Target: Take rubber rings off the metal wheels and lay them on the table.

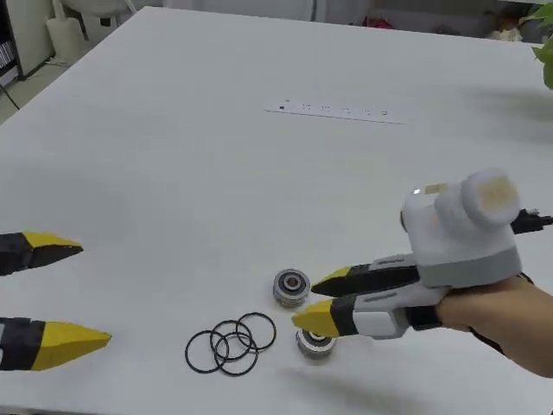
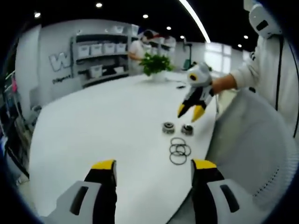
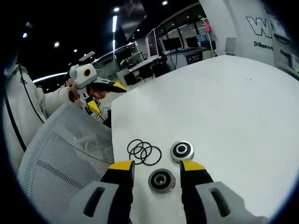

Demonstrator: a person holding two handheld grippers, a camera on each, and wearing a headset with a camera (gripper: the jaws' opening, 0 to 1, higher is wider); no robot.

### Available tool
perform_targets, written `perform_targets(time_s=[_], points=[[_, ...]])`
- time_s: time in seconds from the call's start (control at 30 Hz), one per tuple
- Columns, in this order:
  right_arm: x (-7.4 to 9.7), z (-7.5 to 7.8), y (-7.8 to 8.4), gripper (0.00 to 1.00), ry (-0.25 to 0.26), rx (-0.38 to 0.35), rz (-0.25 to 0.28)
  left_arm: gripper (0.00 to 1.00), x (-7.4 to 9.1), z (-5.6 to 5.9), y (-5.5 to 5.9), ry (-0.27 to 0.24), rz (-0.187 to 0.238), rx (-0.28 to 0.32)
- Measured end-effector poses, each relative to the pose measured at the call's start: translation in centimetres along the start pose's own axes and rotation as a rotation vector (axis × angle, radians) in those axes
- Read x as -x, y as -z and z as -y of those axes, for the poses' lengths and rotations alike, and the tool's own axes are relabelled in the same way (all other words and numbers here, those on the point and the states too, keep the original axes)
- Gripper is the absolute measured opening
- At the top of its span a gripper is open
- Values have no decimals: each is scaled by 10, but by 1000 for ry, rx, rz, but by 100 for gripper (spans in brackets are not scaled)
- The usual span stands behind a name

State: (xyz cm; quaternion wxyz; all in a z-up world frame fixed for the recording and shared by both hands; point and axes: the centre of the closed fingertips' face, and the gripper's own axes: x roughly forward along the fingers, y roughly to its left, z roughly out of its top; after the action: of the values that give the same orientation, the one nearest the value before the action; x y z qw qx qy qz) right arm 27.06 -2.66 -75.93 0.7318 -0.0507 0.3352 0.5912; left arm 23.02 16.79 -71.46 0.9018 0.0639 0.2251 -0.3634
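Two metal wheels lie near the front edge of the white table (image 1: 216, 173): one (image 1: 291, 287) further in, one (image 1: 316, 343) nearer the edge. Several black rubber rings (image 1: 232, 343) lie overlapped just left of them. My right gripper (image 1: 313, 300) comes in from the right, open, its yellow tips over the two wheels. In the right gripper view the near wheel (image 3: 161, 180) sits between the open jaws of that gripper (image 3: 157, 165), with the other wheel (image 3: 181, 150) and the rings (image 3: 144, 152) just beyond. My left gripper (image 1: 65, 292) hovers open at the far left, holding nothing.
A white power strip (image 1: 333, 111) lies far back on the table. A mesh chair (image 3: 65, 154) stands close to the table's front edge. A potted plant (image 2: 156, 64) sits at the table's far end, with shelves and a person behind it.
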Motion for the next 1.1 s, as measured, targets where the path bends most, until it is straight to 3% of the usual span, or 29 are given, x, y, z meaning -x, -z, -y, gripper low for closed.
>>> perform_targets(time_s=[0.1,0.17,0.27,0.33,0.47,0.6,0.77,1.1], points=[[20,-5,3,45,22,-2,34,69,7,-7,0,-36,36,44],[32,-7,7,48,41,7,48,73,10,-7,3,-34,31,57],[46,2,14,55,129,11,59,77,15,-8,6,-50,27,64],[55,1,17,61,160,14,80,81,17,-10,6,-65,34,79],[69,-6,25,63,177,-8,104,88,19,-9,10,-79,50,116],[78,-5,31,67,214,-23,128,95,20,-7,21,-93,17,116],[85,-2,41,71,248,-38,132,97,24,-9,26,-118,20,157],[89,-2,50,95,279,-49,124,100,30,-12,22,-148,25,161]])
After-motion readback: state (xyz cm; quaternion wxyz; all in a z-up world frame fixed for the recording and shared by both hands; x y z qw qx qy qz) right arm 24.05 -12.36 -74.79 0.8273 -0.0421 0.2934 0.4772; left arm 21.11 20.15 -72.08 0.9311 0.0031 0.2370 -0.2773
